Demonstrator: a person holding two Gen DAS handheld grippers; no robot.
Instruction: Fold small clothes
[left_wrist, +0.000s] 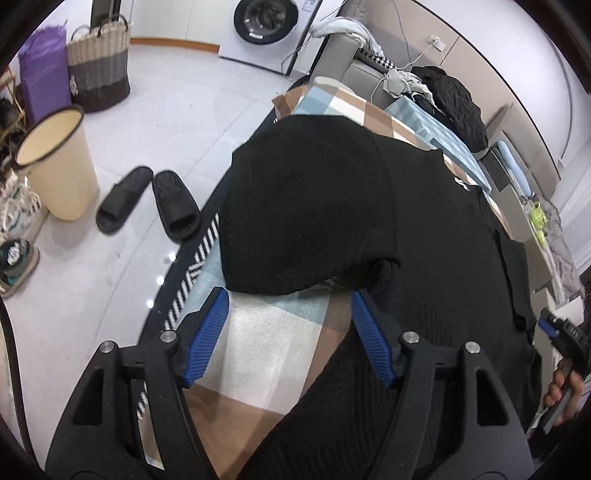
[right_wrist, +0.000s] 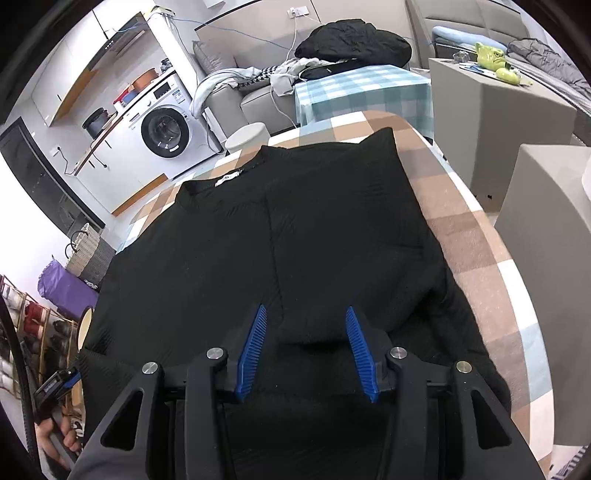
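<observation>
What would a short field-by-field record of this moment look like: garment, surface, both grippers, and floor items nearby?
garment: black knit top, lying on the table, white neck label at the far edge, one side panel folded over the body
surface: table under a brown, white and pale-blue checked cloth
left gripper: open, over bare cloth at the folded sleeve's edge, nothing between the blue pads
right gripper: open, above the top's near part, pads not pressing the fabric
floor: pair of black slippers, cream round bin, woven basket
</observation>
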